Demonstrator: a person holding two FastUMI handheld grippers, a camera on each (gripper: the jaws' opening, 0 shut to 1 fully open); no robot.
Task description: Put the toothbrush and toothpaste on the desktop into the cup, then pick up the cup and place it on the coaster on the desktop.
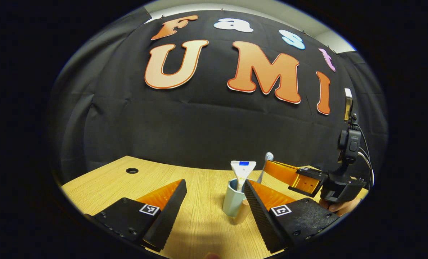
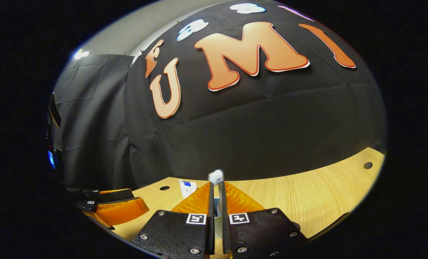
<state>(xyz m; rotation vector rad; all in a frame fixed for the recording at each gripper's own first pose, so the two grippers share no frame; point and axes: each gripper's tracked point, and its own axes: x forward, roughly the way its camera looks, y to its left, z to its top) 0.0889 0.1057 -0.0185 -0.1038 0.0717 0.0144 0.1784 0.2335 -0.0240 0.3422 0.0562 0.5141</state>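
A pale green cup (image 1: 231,201) stands on the wooden desktop (image 1: 127,190), just ahead of my left gripper (image 1: 215,184), whose fingers are open and wide apart with nothing between them. A white toothpaste tube (image 1: 242,172) stands upright inside the cup. The toothbrush (image 1: 266,163) leans over the cup's right side, bristles up, with my right gripper (image 1: 273,169) shut on its handle. In the right gripper view the right gripper (image 2: 216,185) is shut on the toothbrush (image 2: 216,176), its head poking above the fingertips, and the toothpaste tube (image 2: 187,187) shows just to the left.
A small tan object (image 1: 242,213) sits against the cup's base; I cannot tell what it is. The desktop has cable holes (image 1: 131,170) (image 2: 368,165). A hand (image 1: 341,207) holds the right gripper. The left gripper (image 2: 107,203) shows at the far left of the right gripper view.
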